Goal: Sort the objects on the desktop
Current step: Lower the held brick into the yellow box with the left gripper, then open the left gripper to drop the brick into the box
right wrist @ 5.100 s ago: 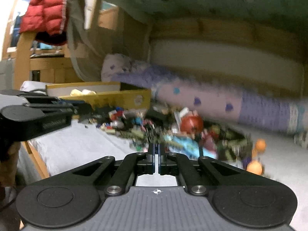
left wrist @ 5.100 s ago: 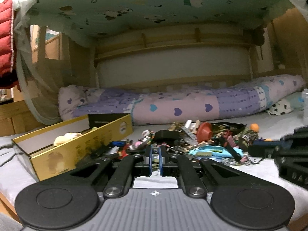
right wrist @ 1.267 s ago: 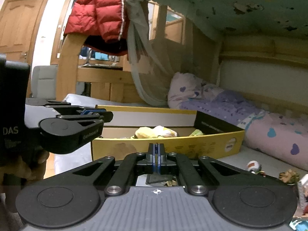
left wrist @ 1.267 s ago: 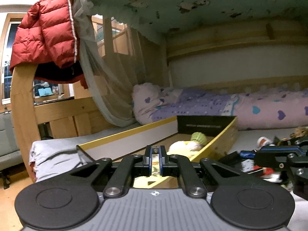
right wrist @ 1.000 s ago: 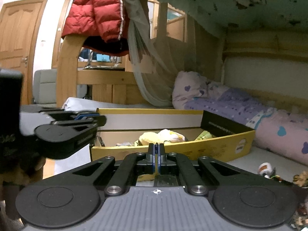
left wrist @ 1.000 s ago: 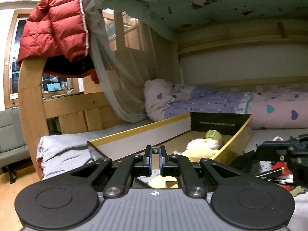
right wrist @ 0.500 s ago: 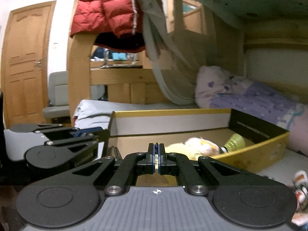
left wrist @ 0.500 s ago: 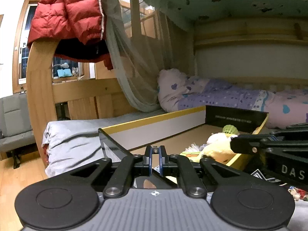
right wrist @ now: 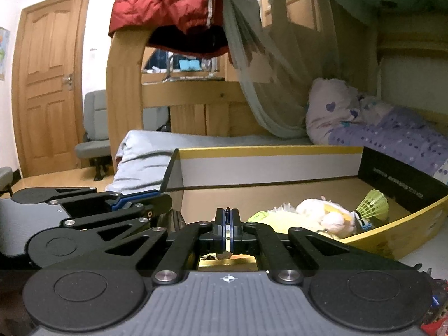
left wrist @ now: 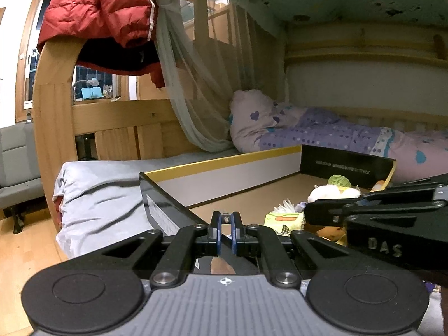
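Observation:
A yellow-rimmed cardboard box [left wrist: 240,158] [right wrist: 268,149] lies on the bed. In it lie a white and yellow plush toy [right wrist: 316,214] [left wrist: 333,191], a green shuttlecock [right wrist: 373,201] [left wrist: 338,180] and a green tissue pack [left wrist: 284,218]. My left gripper [left wrist: 226,233] is over the box's near left corner, its jaws shut on a small grey piece [left wrist: 225,218]. My right gripper [right wrist: 227,233] is over the box's near edge, jaws shut on a thin dark piece [right wrist: 227,212]. Each gripper shows in the other's view, the right one [left wrist: 364,210] and the left one [right wrist: 112,204].
A purple heart-print quilt [left wrist: 336,137] and pillow [right wrist: 330,112] lie behind the box. A wooden bed frame [left wrist: 53,128] with a red jacket [left wrist: 98,11] and netting [right wrist: 260,84] stands left. A door [right wrist: 47,84] and grey chair [right wrist: 93,128] are beyond. The box's black flap [left wrist: 162,204] stands up near my left gripper.
Both grippers swung left, away from the pile of small objects, and moved over the box. Both stayed shut. The right gripper now sits close beside the left.

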A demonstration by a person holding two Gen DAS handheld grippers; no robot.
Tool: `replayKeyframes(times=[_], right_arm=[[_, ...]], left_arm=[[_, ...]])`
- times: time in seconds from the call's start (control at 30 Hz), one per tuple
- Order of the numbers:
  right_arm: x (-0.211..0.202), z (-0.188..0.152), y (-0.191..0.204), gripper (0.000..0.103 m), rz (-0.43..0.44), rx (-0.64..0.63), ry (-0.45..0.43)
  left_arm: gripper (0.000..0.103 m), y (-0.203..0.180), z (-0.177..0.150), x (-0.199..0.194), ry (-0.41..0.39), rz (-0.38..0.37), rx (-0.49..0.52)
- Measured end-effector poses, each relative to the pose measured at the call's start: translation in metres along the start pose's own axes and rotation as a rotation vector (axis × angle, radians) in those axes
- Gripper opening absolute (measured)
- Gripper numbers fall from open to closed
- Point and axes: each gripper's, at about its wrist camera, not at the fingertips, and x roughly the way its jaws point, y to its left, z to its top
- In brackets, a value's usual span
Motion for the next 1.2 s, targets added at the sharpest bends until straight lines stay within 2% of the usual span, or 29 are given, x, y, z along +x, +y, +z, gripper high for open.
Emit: replayKeyframes(times=[0.23, 0.83, 1.07, 1.2], right_arm=[[0.002, -0.001, 0.004, 0.009, -0.004, 0.017, 0.018], [-0.007, -0.004, 0.004, 0.011, -0.017, 0.031, 0.039], [-0.017, -0.003, 0.0, 0.015, -0.032, 0.049, 0.044], [-0.038, -0.012, -0.011, 0.017, -0.079, 0.112, 0.042]], left_arm=[[0.011, 0.0, 0.0, 0.0, 0.033, -0.083, -0.031], [0.012, -0.004, 0.001, -0.003, 0.049, -0.075, -0.022], [0.017, -0.009, 0.002, -0.011, 0.056, -0.067, -0.018], [0.018, -0.005, 0.002, -0.021, 0.068, -0.06, -0.078]])
